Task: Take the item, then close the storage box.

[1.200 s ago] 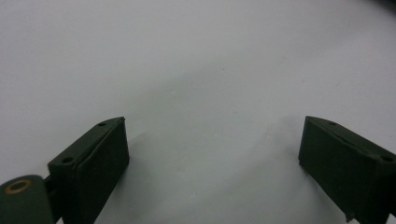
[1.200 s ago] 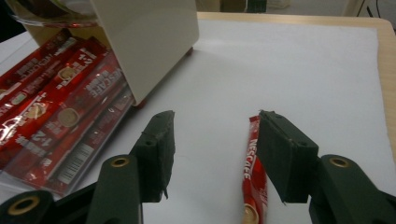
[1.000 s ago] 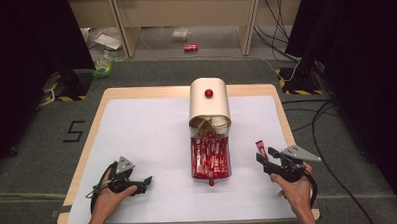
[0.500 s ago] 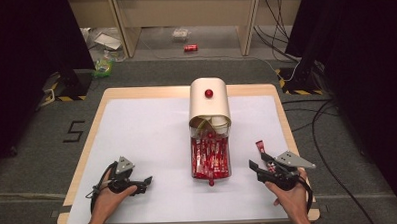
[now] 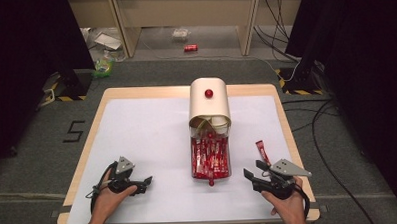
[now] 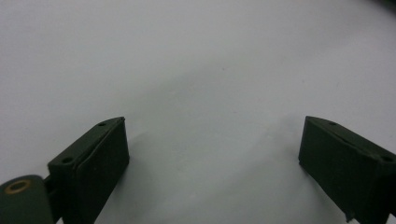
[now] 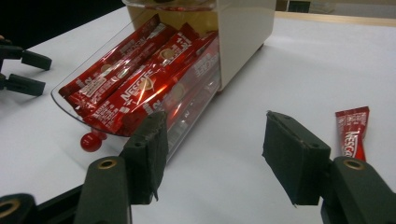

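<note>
A cream box with a red knob stands at the table's middle. Its clear drawer is pulled out toward me and holds several red Nescafe sachets. One loose red sachet lies flat on the white mat to the drawer's right. My right gripper sits low near the front edge, below that sachet and right of the drawer. Its jaws have just been opening, and nothing is between them. My left gripper rests open on the bare mat at the front left.
A white mat covers the wooden table. A small red knob sticks out at the drawer's front. On the floor beyond the table are cables, litter and a red can.
My right gripper has drawn back from the loose sachet, toward the front edge and a little left, with its jaws spreading. The left gripper and the sachet have stayed put.
</note>
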### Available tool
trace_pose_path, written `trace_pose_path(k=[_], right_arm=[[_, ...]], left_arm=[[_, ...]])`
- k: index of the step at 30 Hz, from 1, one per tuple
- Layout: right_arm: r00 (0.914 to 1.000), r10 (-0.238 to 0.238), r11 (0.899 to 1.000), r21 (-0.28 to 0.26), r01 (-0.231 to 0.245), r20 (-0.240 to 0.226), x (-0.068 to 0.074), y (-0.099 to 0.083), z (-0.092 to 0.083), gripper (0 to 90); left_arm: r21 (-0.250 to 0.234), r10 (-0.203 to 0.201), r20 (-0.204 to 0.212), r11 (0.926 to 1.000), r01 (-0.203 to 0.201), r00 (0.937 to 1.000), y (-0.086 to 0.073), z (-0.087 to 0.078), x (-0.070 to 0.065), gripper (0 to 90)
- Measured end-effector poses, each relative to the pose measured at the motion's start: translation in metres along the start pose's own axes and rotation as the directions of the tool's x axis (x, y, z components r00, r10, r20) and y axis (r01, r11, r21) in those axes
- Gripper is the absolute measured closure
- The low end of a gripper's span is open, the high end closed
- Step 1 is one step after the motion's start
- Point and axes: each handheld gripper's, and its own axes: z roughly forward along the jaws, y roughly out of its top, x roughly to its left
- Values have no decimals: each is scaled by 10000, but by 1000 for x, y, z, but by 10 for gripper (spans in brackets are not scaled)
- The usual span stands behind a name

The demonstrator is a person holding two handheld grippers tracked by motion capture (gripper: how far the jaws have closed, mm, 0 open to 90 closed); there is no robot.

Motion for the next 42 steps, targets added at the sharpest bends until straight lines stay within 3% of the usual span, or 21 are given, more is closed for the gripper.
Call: trace_pose_path(k=[32,42], right_arm=[[9978,-92,9986,508,126,-653,16,-12,8,365],[9961,-550,9958,688,597,-689,25,-14,17,362]], left_arm=[[-2,0,3,10000,0,10000,0,0,0,77],[-3,3,-5,10000,-3,10000,0,0,0,77]])
